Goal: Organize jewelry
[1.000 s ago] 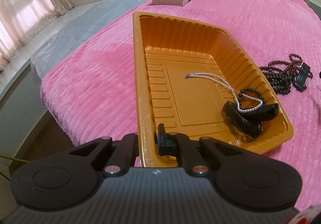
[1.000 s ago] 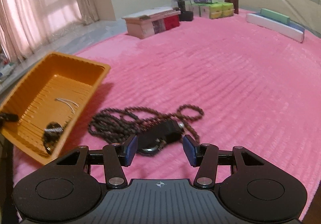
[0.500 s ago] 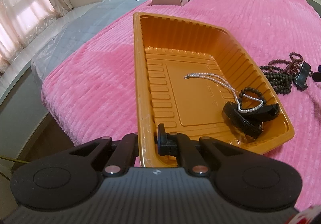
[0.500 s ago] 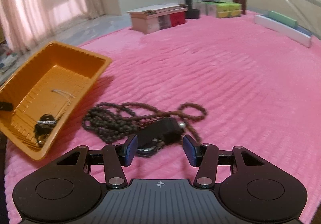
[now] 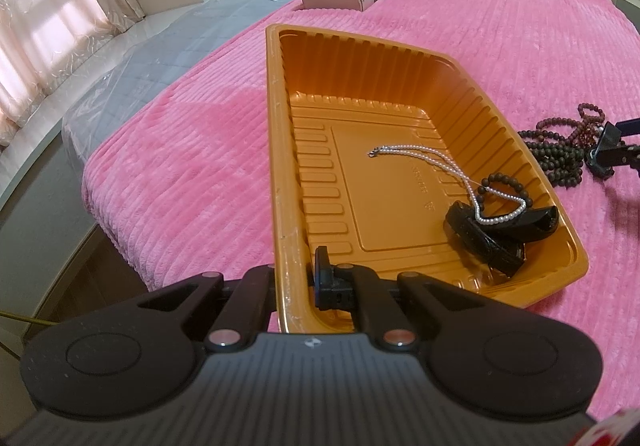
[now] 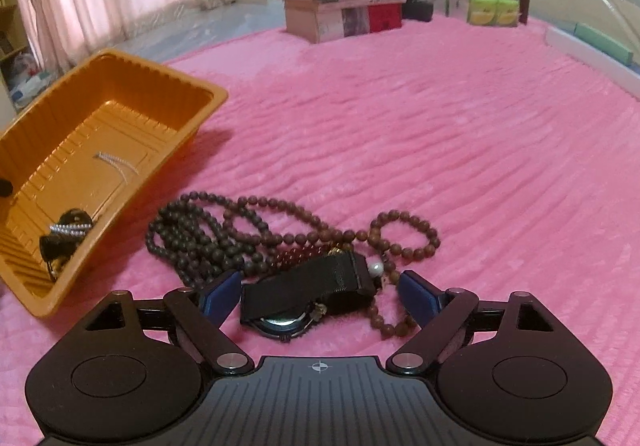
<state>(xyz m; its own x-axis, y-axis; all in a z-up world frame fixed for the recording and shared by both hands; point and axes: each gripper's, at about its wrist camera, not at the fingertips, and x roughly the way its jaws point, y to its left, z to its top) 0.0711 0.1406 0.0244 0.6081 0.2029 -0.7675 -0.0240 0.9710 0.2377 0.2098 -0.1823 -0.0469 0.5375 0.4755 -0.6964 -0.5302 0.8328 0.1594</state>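
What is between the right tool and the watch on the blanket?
Nothing visible: the right tool is open, its jaws just widened, and the watch lies between them unpinched. Bead strands tangle around it.

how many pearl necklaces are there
1: the white pearl necklace lies inside the orange tray, its far loop draped over the black watch. Others could hide in the bead pile.

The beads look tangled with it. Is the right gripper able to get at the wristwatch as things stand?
Probably yes. The right gripper is open, its jaws having just widened, and the wristwatch lies between them, unpressed. The brown beads touch it and may come along.
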